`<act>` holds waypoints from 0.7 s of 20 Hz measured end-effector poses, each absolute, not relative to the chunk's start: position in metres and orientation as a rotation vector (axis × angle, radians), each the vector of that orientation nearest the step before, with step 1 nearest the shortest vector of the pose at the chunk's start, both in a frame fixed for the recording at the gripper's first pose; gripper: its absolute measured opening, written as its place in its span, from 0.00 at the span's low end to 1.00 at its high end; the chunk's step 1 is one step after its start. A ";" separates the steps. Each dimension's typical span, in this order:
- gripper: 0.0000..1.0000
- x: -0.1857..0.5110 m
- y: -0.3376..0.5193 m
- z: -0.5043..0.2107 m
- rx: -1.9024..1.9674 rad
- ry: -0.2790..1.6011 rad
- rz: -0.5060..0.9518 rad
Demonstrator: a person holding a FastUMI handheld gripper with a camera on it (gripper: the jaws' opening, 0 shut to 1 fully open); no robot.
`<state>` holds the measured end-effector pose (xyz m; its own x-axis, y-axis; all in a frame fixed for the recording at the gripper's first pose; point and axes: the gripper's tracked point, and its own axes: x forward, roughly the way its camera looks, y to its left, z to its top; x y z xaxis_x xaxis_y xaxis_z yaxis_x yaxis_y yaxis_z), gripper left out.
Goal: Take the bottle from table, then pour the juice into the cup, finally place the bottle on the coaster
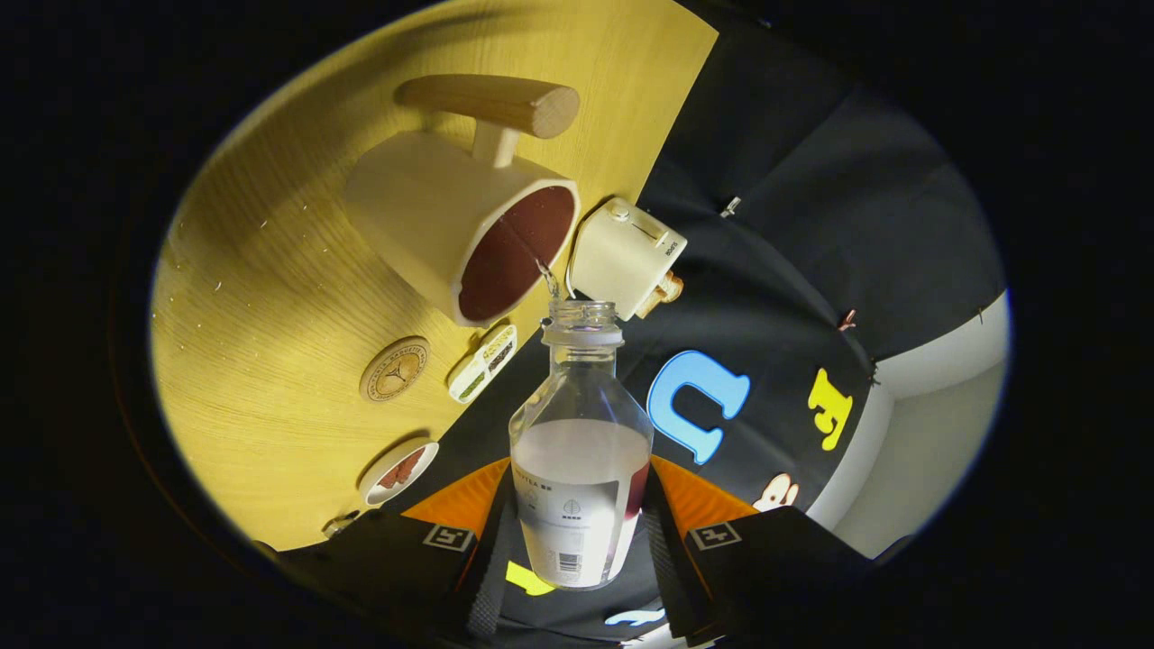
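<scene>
1. The gripper (577, 541) sits at the bottom centre of the frame, its two fingers closed in against either side of the bottle (581, 469), one pressing on each flank of the labelled lower body.
2. The bottle stands between the fingers and reaches forward from them toward the middle of the frame; its open, capless mouth lies just at the rim of the cup (469, 225), and a thin thread of liquid runs from the mouth toward that rim.
3. The bottle is clear plastic with a rounded shoulder, a ringed neck and a pale paper label; a whitish liquid fills its lower part.
4. The cup, in the upper centre-left of the frame, is a cream cylinder with a dark reddish-brown inside and a thick, round wooden handle on a short peg.
5. The whole scene appears tilted: the table (270, 297), light wood with fine grain, fills the left half of the frame.
6. A round wooden coaster (394, 369) with an engraved emblem lies left of the bottle neck, near the cup.
7. A small cream boxy object (627, 257) sits just right of the cup, above the bottle mouth.
8. A small white dish (399, 470) with reddish contents lies on the table at lower left.
</scene>
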<state>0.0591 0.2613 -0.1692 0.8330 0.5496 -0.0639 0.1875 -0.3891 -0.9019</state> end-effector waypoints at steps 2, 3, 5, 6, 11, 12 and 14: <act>0.71 0.058 0.262 -0.167 -1.986 -0.575 0.432; 0.71 0.058 0.261 -0.169 -1.995 -0.580 0.436; 0.71 0.059 0.260 -0.168 -2.013 -0.590 0.441; 0.71 0.060 0.261 -0.168 -2.021 -0.598 0.442; 0.71 0.062 0.260 -0.167 -2.072 -0.623 0.441; 0.71 0.062 0.261 -0.166 -2.081 -0.628 0.441; 0.71 0.064 0.263 -0.168 -2.094 -0.630 0.445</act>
